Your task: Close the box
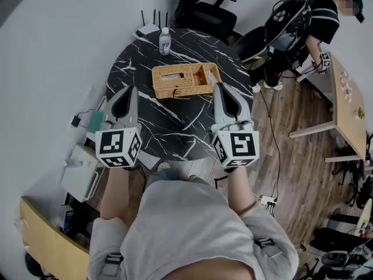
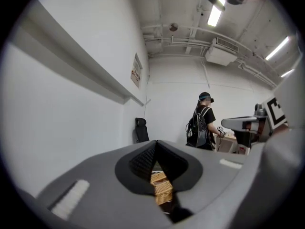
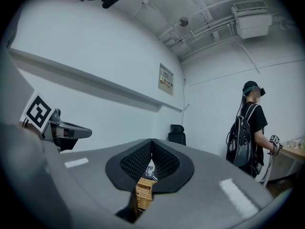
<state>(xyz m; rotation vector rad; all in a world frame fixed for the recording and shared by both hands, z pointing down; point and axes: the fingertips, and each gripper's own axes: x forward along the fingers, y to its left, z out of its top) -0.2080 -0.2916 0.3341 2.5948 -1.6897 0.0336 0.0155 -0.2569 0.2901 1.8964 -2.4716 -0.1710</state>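
A woven wicker box (image 1: pixel 185 79) sits on the far half of the round black marble table (image 1: pixel 175 127); its top looks partly open on the right side. My left gripper (image 1: pixel 129 90) is held over the table's left side, short of the box, its jaws shut and empty. The right gripper (image 1: pixel 218 87) points at the box's near right corner, jaws shut with nothing between them. In the left gripper view the gripper (image 2: pixel 156 142) shows a sliver of the box (image 2: pixel 162 190) below its closed tips. The right gripper (image 3: pixel 152 141) frames the box (image 3: pixel 143 190) the same way.
A water bottle (image 1: pixel 165 41) stands behind the box, and a router with antennas (image 1: pixel 150 27) at the table's far edge. Office chairs (image 1: pixel 210 10) stand beyond. A person (image 1: pixel 317 22) stands at a wooden table (image 1: pixel 349 109) at the right. A power strip (image 1: pixel 268 201) lies on the floor.
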